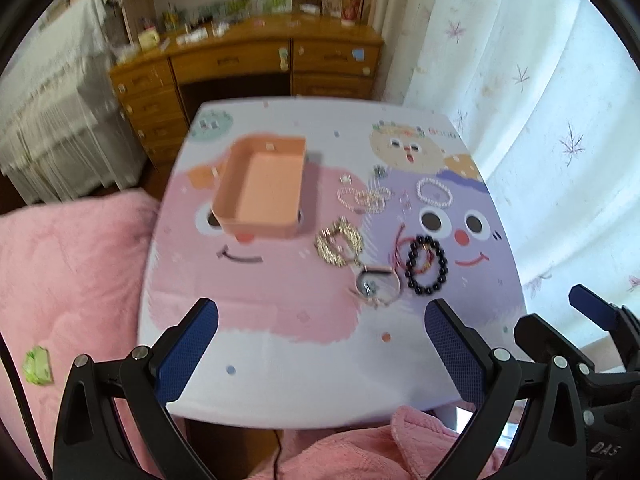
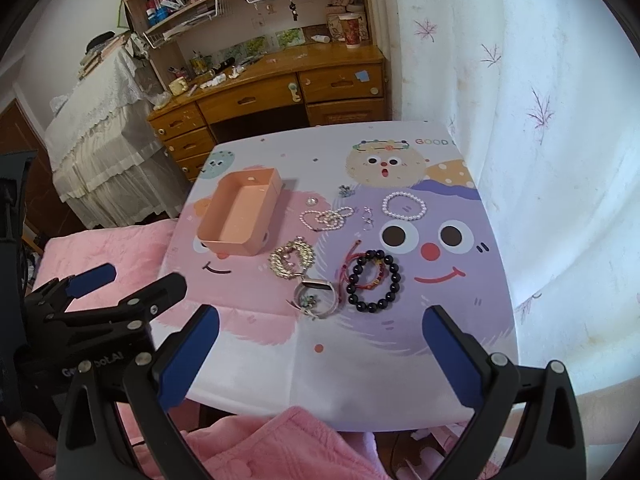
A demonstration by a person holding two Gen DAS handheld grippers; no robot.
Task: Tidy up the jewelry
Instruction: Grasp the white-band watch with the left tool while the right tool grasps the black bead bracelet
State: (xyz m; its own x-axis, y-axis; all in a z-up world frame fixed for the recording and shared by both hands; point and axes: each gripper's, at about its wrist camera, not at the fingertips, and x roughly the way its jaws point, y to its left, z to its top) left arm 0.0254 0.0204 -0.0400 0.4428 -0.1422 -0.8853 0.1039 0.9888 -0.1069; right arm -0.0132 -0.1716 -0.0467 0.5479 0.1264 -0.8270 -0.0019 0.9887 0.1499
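The jewelry is lying loose on the right half of a small table point(image 2: 400, 380) covered with a cartoon-face print. Nearest the grippers, a black bead bracelet point(image 2: 374, 282) is sitting on the purple face, with a red cord bracelet point(image 2: 352, 264) overlapping its left side. Just left of these, a silver watch point(image 2: 316, 296) is resting on its side, touching a gold chain bracelet point(image 2: 291, 261) behind it. Farther back, a tangled pearl strand point(image 2: 326, 216) is lying near the middle, a round pearl bracelet point(image 2: 404, 206) is sitting to its right, and small silver pieces point(image 2: 367, 218) are lying between them; their kind cannot be told.

An open peach box point(image 2: 236, 216) is standing on the pink face, left of the jewelry and apart from it, showing nothing inside.

The left gripper point(image 1: 322, 350) is hovering over the near edge of the table, its blue-padded jaws standing wide apart and holding nothing. The right gripper point(image 2: 320, 354) is hovering likewise, jaws spread wide, nothing between them. Each is showing at the edge of the other's view.

A pink blanket point(image 2: 288, 448) is lying below the near edge. A wooden desk point(image 2: 280, 88) is standing beyond the table, and a white curtain point(image 2: 560, 160) is hanging at right.
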